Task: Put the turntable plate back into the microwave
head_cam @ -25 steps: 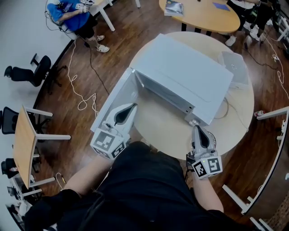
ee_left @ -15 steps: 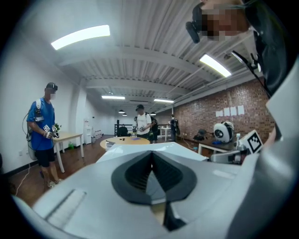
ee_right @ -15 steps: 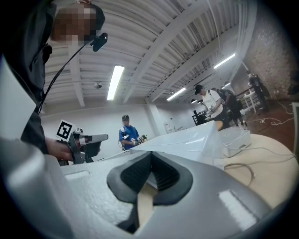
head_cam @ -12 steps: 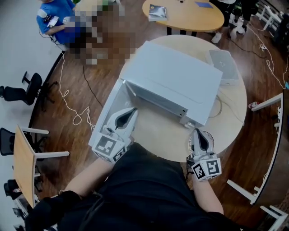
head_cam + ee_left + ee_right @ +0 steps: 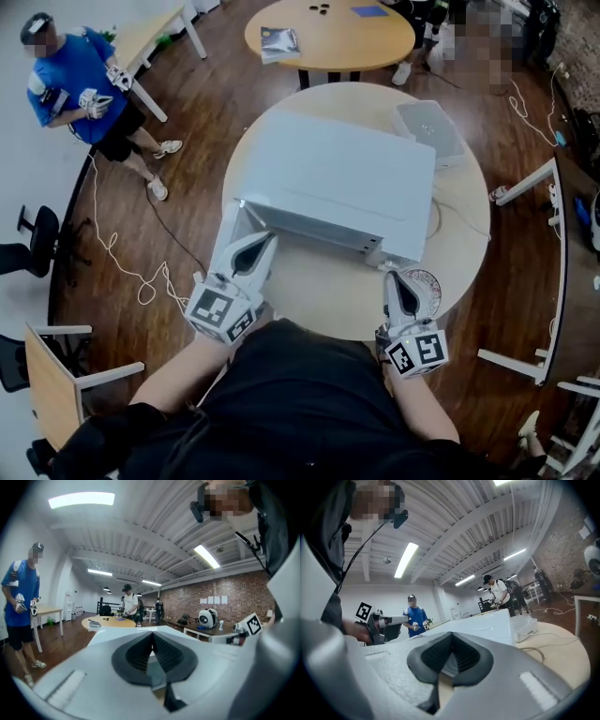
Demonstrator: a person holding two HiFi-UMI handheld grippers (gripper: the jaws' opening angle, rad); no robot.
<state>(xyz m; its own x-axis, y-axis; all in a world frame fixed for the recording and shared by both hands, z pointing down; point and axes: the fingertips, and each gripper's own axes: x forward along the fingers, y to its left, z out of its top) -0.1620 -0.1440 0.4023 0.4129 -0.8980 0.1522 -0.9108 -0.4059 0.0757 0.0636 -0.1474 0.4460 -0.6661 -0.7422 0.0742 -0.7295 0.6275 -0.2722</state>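
blue-shirted bystander (image 5: 75, 80), far round table (image 5: 337, 37)

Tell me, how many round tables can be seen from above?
2. The near round table, right before the person, carries the white microwave; the far round table stands beyond it at the head view's top edge. More may stand out of frame.

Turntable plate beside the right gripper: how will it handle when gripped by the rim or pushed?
The turntable plate looks like a thin round disc lying flat on the table, so probably stiff but breakable. Flat and near the table's edge, it would likely slide, not roll, if pushed. Held by one rim point, it may tilt.
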